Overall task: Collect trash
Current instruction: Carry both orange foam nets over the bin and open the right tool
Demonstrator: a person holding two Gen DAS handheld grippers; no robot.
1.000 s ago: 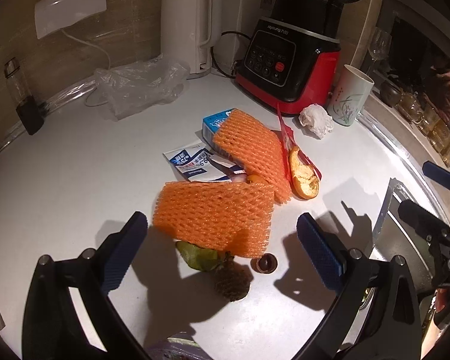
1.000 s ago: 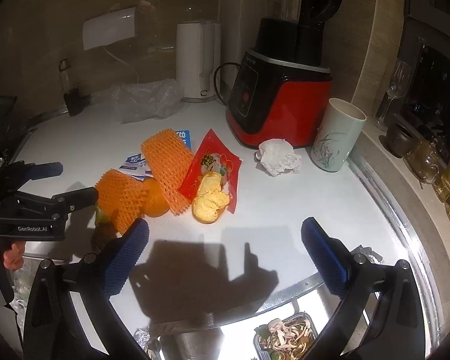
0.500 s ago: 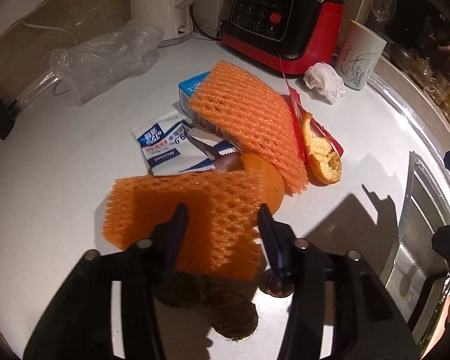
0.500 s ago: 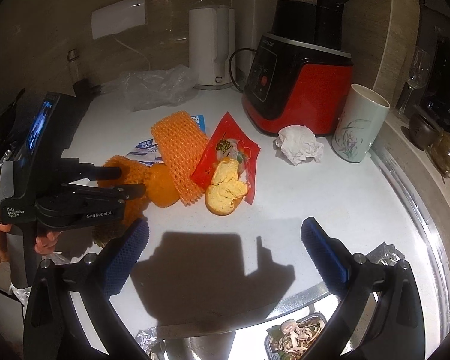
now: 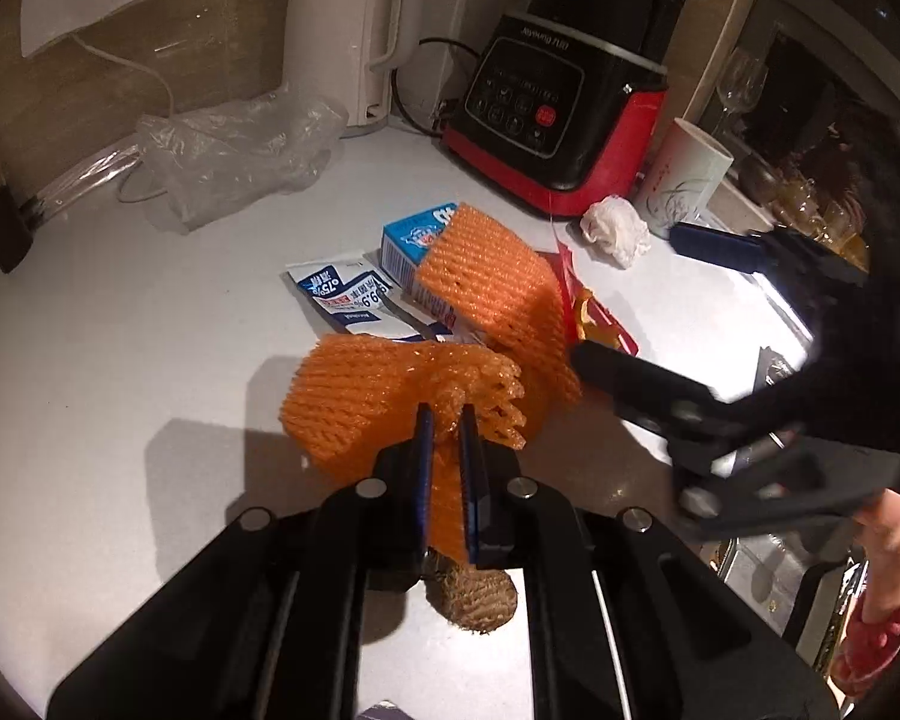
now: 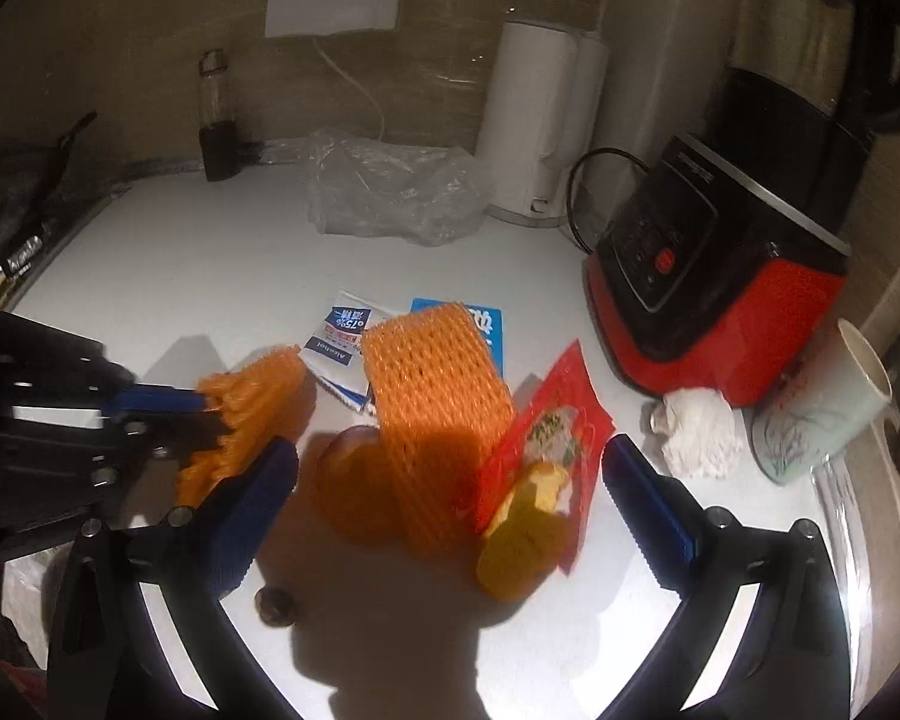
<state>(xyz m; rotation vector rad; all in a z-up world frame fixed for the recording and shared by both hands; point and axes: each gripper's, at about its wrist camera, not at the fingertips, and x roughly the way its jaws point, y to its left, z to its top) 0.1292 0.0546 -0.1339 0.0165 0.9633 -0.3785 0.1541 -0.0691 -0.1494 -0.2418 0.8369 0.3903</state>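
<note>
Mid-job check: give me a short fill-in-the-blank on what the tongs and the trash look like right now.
1. The left tongs are closing on the orange foam ____.
2. The right tongs stand ____, holding nothing.
3. The crumpled tissue lies beside the white ____.
4. The blender base is black and ____.

Missing words: net; open; cup; red

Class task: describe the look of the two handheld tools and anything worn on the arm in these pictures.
Both the left tool and the right tool are black frames with round silver bolts and ribbed blue finger pads. A reddish knitted sleeve covers the wrist behind the right tool.
</note>
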